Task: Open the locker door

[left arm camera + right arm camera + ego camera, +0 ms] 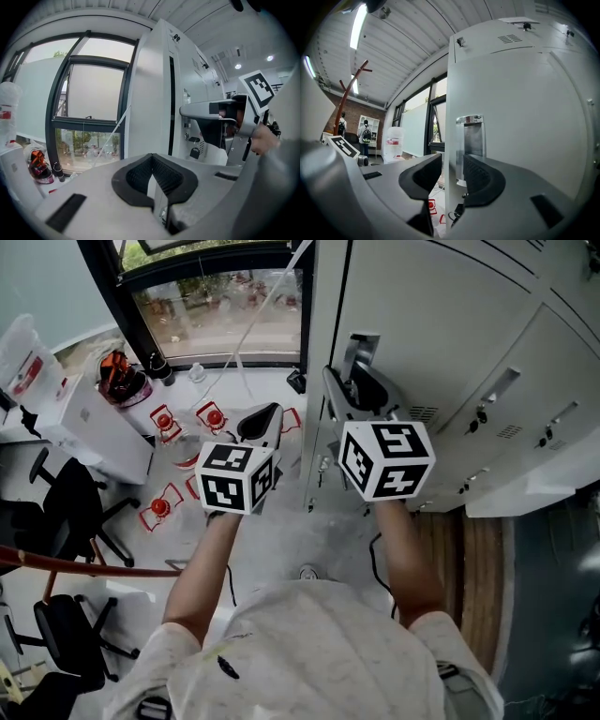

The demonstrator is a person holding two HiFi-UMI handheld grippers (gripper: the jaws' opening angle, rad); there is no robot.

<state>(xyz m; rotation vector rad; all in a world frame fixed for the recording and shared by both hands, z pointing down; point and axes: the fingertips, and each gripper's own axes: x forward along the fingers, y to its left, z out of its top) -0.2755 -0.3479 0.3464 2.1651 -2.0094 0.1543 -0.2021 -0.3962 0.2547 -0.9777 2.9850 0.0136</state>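
The grey locker door stands in front of me, with a chrome recessed handle near its left edge. My right gripper straddles that edge just below the handle. In the right gripper view the door's edge runs up between the pads, one pad on the door's face beside the handle, the other behind the edge; the right gripper is shut on it. My left gripper hovers left of the locker, away from the door. In its own view the left gripper is shut and holds nothing.
More locker doors with small latches continue to the right. A window is ahead on the left. Red floor markers, a white box and black chairs lie below on the left.
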